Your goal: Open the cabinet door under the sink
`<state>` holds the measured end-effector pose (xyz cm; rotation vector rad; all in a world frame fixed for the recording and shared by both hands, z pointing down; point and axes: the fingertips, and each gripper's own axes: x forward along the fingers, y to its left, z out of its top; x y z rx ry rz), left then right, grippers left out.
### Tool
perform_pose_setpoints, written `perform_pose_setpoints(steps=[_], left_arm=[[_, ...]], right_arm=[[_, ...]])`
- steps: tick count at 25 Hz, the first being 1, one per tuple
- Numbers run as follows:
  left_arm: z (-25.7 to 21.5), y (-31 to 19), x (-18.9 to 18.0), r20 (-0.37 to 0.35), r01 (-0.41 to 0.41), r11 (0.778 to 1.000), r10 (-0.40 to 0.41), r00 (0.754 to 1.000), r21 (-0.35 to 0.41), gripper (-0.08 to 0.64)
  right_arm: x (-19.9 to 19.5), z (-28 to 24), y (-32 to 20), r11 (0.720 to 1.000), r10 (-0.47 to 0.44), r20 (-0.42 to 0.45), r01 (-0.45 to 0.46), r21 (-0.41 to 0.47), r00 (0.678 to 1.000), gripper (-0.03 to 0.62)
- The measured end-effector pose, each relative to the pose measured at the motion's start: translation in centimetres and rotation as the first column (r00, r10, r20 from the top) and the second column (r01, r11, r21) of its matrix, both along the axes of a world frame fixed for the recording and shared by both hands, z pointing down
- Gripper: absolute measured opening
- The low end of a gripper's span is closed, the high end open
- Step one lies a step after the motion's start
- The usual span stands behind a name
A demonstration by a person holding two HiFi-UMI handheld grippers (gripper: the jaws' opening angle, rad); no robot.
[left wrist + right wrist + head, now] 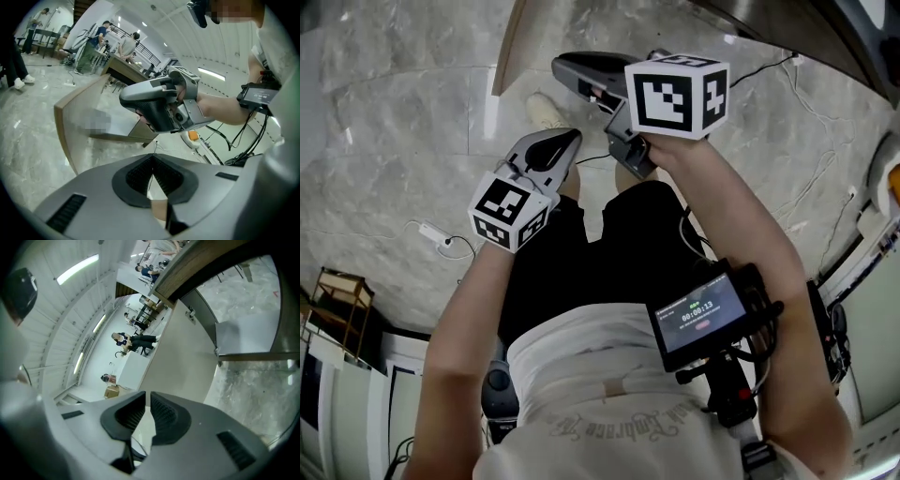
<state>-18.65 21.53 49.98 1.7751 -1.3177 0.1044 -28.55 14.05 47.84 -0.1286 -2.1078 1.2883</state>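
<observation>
Marble floor [394,122] | cabinet door [77,117] upright, standing open | left gripper [152,161] jaws pressed together | right gripper [147,397] jaws slightly apart, empty

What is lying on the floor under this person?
A white power strip, black cables and one pale shoe on the marble floor. The person's body hides the rest.

Head view's top edge crops the tan wooden cabinet door [508,42] to a sliver. In left gripper view the right gripper [125,99] covers its right corner. Text on the small black wrist screen [698,314] is unreadable.
</observation>
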Motion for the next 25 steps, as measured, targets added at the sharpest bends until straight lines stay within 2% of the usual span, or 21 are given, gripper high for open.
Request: perform_pose_setpoints(steps=[3,6,12,18,25], left_arm=[[-0.1,-3.2,3.7,0.022,-0.032,0.999,0.032,0.999,-0.002,0.009],[-0.1,-5.6,6.0,0.024,-0.047,0.999,0.047,0.999,0.003,0.009],[-0.5,-9.7,8.9,0.095,-0.185,0.982,0.180,0.979,0.039,0.009],[-1.3,-15.3,11.6,0.121,-0.206,0.978,0.201,0.972,0.029,0.009],[-0.7,-22.2,16.6,0.159,-0.245,0.969,0.238,0.958,0.023,0.009]], right_arm=[[5.5,-0.4,-3.5,0.992,-0.021,0.017,0.019,0.125,1.000,0.027],[9.6,-0.4,-6.2,0.982,0.001,0.025,-0.005,0.191,1.000,0.018],[16.6,0.3,-11.2,0.960,0.153,0.025,-0.155,0.234,0.988,0.015],[24.7,0.4,-15.2,0.925,0.267,0.017,-0.261,0.277,0.963,0.015],[34.0,1.1,-20.2,0.867,0.395,0.039,-0.386,0.314,0.918,0.015]])
